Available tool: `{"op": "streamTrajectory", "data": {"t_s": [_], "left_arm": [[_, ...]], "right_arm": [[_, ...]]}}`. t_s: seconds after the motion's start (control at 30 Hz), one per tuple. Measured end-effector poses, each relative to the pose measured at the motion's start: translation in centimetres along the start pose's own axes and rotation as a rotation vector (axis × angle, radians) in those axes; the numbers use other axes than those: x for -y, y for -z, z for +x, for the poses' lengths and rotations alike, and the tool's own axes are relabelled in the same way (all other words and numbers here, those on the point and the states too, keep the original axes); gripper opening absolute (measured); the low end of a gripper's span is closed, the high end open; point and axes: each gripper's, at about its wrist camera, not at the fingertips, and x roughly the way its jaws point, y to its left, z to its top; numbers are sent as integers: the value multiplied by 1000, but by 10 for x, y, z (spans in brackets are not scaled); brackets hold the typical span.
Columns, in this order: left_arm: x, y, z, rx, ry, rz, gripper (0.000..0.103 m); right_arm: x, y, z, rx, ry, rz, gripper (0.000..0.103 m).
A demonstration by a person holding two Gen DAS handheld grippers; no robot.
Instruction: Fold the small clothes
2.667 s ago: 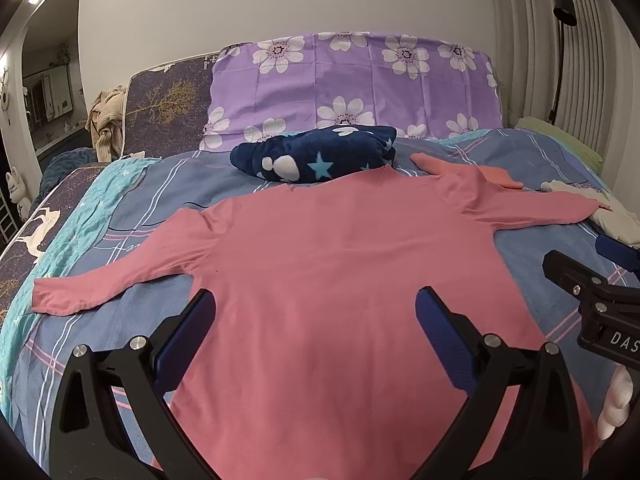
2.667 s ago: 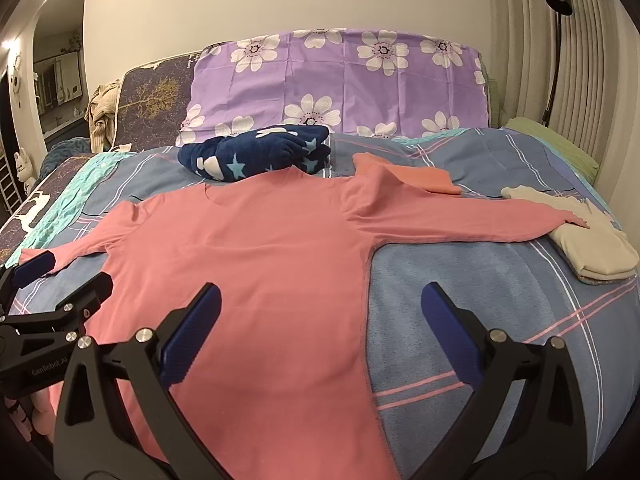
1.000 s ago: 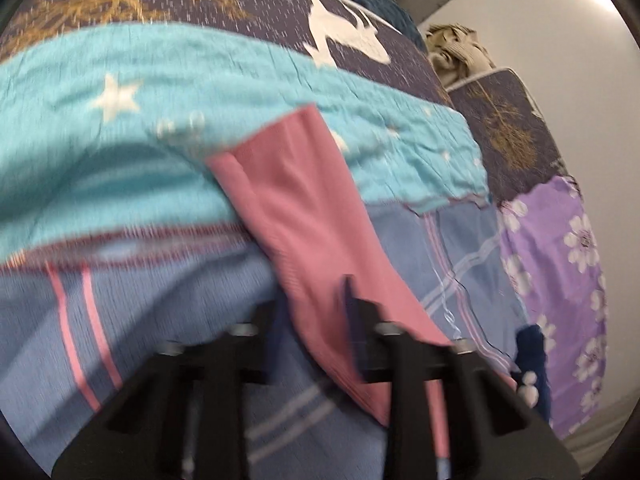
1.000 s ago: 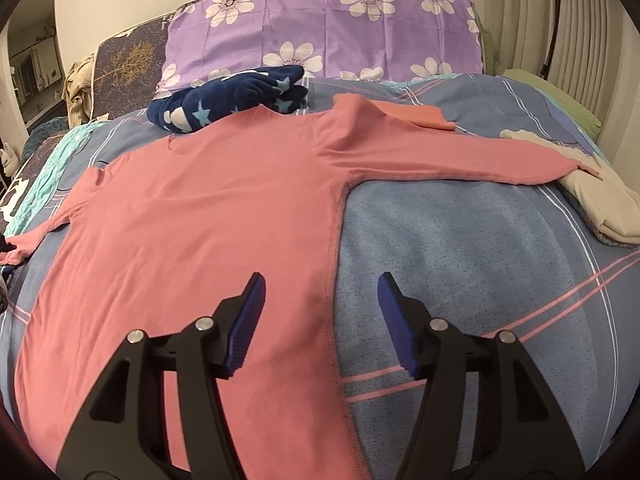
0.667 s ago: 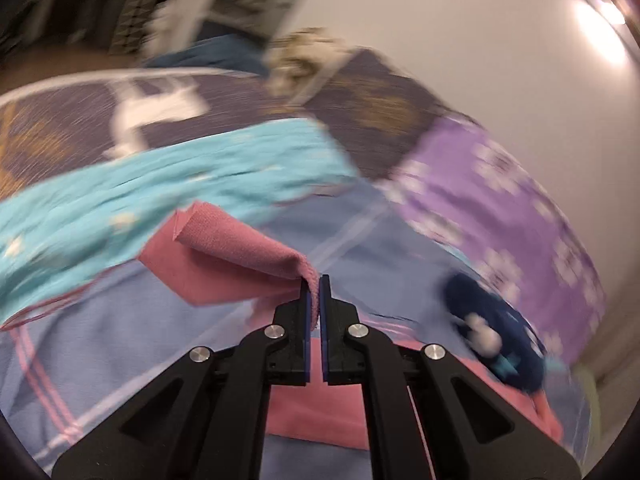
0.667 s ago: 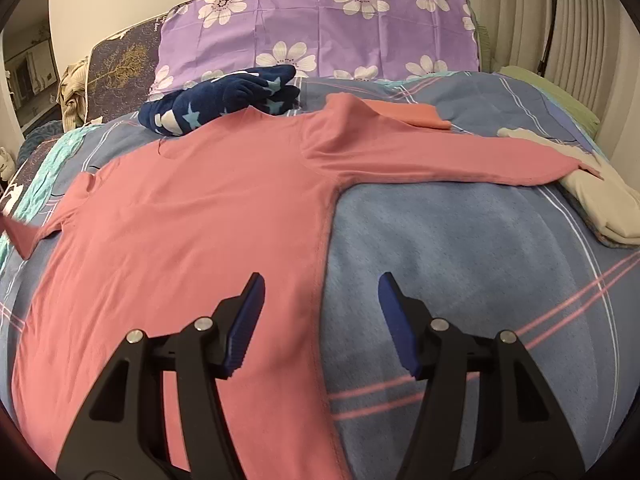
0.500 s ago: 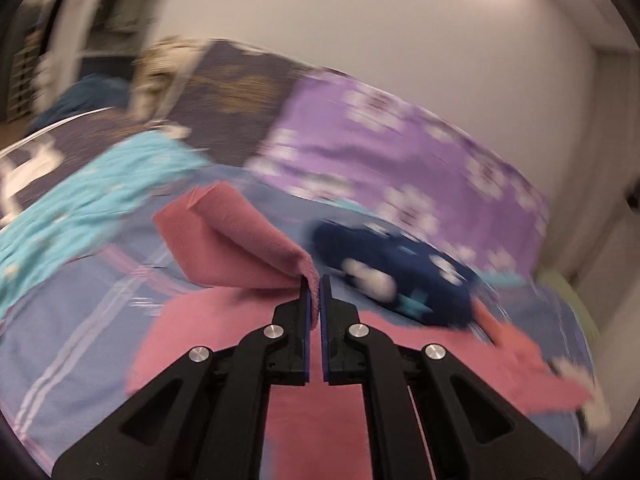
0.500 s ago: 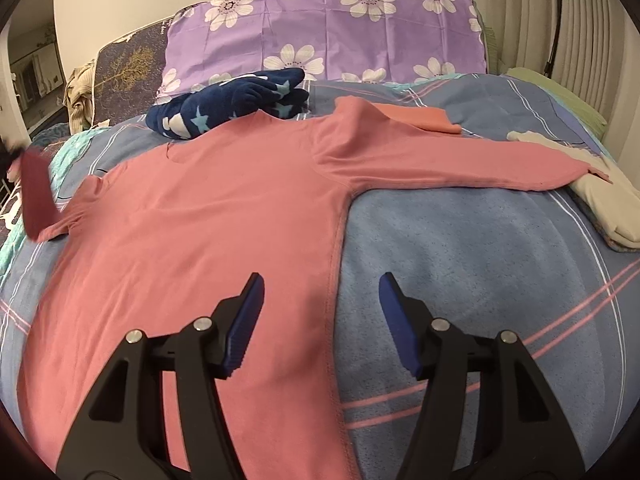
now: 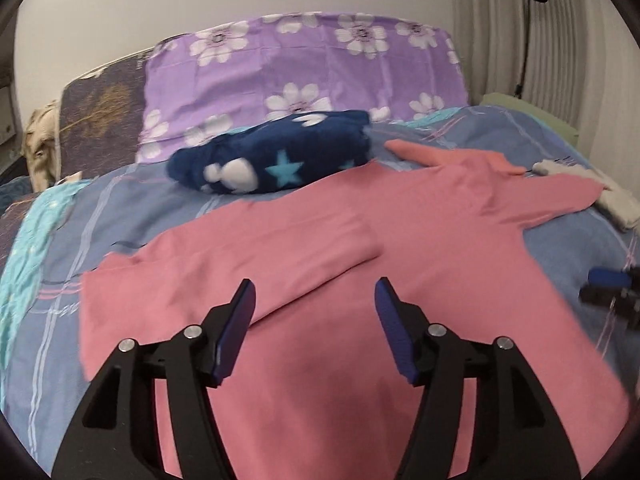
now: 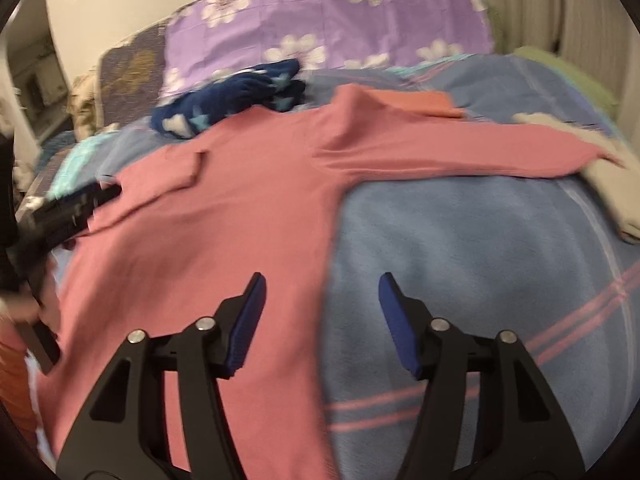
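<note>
The pink shirt [image 9: 360,320] lies flat mid-bed, one sleeve [image 9: 280,248] folded across its chest. The left gripper [image 9: 314,332], jaws just sprung apart, hangs empty above it. The right gripper [image 10: 320,320], half-open and empty, should pinch the outstretched sleeve [image 10: 460,156] near the bed's right edge and mirror that fold squarely.

No legible text, label or number — neither view — anywhere.
</note>
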Motion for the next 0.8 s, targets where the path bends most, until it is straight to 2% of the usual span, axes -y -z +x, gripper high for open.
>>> {"op": "streamTrajectory", "data": {"t_s": [0.03, 0.1, 0.2, 0.27, 0.37, 0.43, 0.53, 0.57, 0.6, 0.63, 0.73, 0.8], "left_arm": [[-11, 4, 0, -17, -22, -11, 65], [-34, 14, 3, -57, -93, -39, 65], [-55, 26, 12, -105, -237, -41, 65], [-66, 30, 14, -126, -256, -78, 65], [-78, 30, 18, -144, -262, -127, 65], [-79, 31, 22, -151, -277, -126, 65], [-78, 35, 35, -190, -334, -109, 65], [-80, 38, 40, -216, -346, -117, 67], [-82, 37, 42, -216, -346, -128, 68], [-85, 37, 41, -210, -352, -140, 68], [-95, 38, 37, -205, -369, -187, 68], [-100, 39, 36, -207, -380, -216, 68]], "right_arm": [[-2, -5, 3, -9, -40, 0, 44], [-14, -25, 19, -44, -165, -1, 38], [-39, -59, 51, -88, -269, -41, 38], [-60, -79, 77, -125, -316, -69, 39], [-87, -103, 117, -179, -361, -66, 50], [-101, -114, 145, -209, -353, -62, 58], [-117, -122, 186, -251, -330, -13, 60], [-119, -121, 193, -251, -324, -9, 53], [-125, -121, 194, -230, -317, -30, 21], [-134, -122, 191, -215, -315, -97, 4], [-137, -133, 169, -145, -353, -143, 3], [-122, -146, 132, -49, -337, -130, 3]]}}
